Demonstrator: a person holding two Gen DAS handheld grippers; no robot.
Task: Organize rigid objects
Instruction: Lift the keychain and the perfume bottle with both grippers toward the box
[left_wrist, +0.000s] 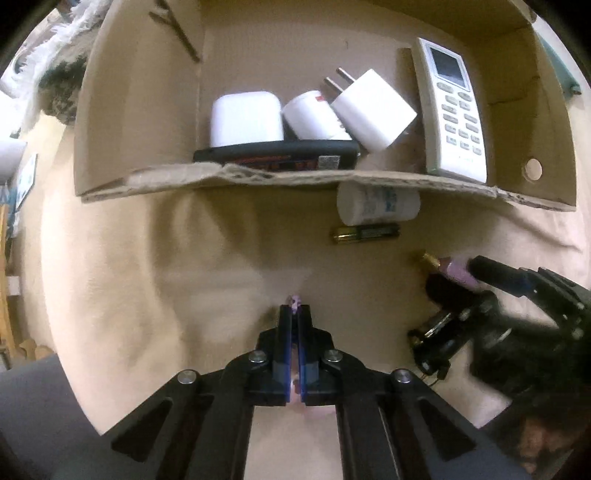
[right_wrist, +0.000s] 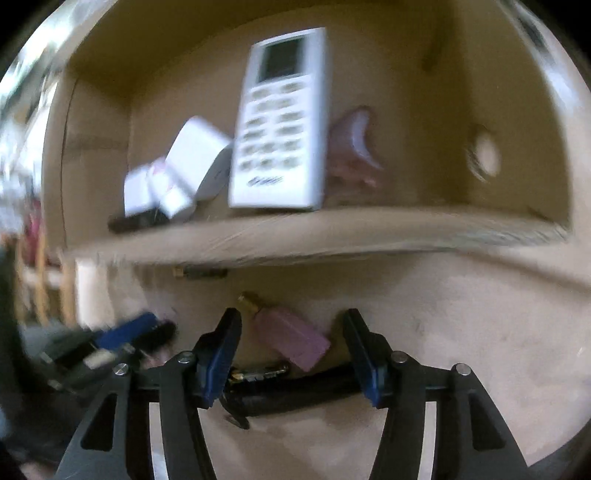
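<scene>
My right gripper (right_wrist: 291, 345) wide open round the pink bottle (right_wrist: 291, 341), long axis w/ gold cap at 10 o'clock. Left gripper (left_wrist: 294, 310) pinched on sth small, purple.

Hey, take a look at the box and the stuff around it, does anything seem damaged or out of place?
Yes. The brown cardboard box has a ragged, torn front edge. A white cylindrical bottle, a gold-and-black battery and a pink bottle with a gold tip lie outside on the cloth, not inside it.
</scene>
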